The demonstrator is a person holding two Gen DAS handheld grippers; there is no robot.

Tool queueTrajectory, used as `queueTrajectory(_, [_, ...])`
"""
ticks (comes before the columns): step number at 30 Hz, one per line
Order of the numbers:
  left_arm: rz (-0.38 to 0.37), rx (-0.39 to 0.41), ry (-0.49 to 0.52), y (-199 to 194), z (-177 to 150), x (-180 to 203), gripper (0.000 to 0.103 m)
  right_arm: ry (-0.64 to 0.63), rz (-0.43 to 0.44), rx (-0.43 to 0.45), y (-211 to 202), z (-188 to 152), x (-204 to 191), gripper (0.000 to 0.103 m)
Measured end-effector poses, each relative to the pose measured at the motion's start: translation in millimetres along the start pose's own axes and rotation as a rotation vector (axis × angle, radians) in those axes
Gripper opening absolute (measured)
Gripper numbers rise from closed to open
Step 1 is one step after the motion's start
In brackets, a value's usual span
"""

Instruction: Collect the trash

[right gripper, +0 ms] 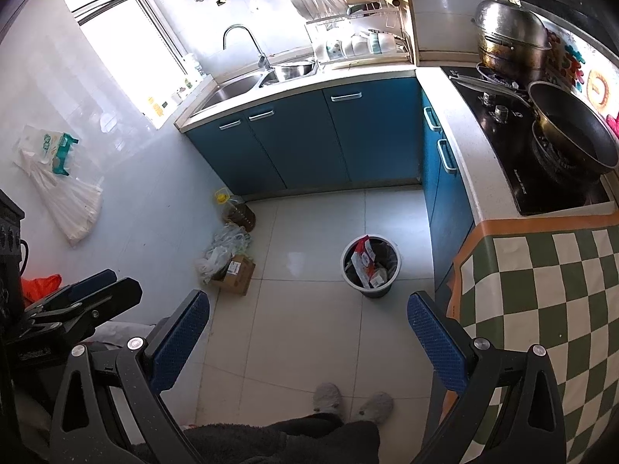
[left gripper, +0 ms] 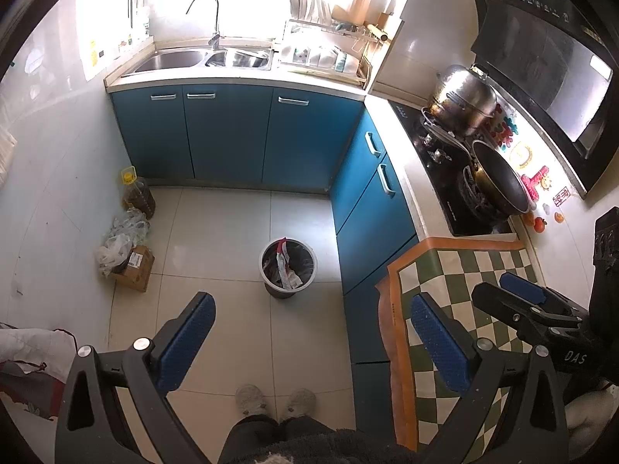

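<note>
Daylight pours in from the window (right gripper: pixel 127 50) at upper left and burns the sink (left gripper: pixel 201 58) wall to white in my left view. The floor (right gripper: pixel 309 328) stays evenly lit and sharp. Fisheye bending curves every edge, with black corners.

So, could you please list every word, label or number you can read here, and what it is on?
"DAS": white letters on the right gripper body, left wrist view.
Left gripper body: white print, too blurred.
Cardboard box label: too small.
Hob front edge: brand, unreadable.
Range hood panel: markings too small.
Trash bin packaging: illegible.
</note>
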State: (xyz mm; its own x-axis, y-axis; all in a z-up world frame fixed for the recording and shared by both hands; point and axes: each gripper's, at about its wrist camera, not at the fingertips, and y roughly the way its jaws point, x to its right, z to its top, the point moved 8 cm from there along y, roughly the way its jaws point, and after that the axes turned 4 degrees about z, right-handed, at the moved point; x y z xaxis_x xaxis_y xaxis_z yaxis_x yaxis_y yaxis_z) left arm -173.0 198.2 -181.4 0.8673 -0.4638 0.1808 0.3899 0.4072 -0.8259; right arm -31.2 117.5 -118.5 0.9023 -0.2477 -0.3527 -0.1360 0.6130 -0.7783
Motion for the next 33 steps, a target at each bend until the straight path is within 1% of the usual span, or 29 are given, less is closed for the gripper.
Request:
queueTrajectory(18, [-0.036,-0.034,-0.01,2.3,-5.8,-1.7,0.103,-0.005,0.017,-0.02,-1.4,-6.5,3.9,0.103])
queueTrajectory(33, [-0.038,-0.035,-0.01,2.2,-5.7,-0.6,0.103,-0.004,0.018,-0.02,-1.5,-6.2,3.2,0.103])
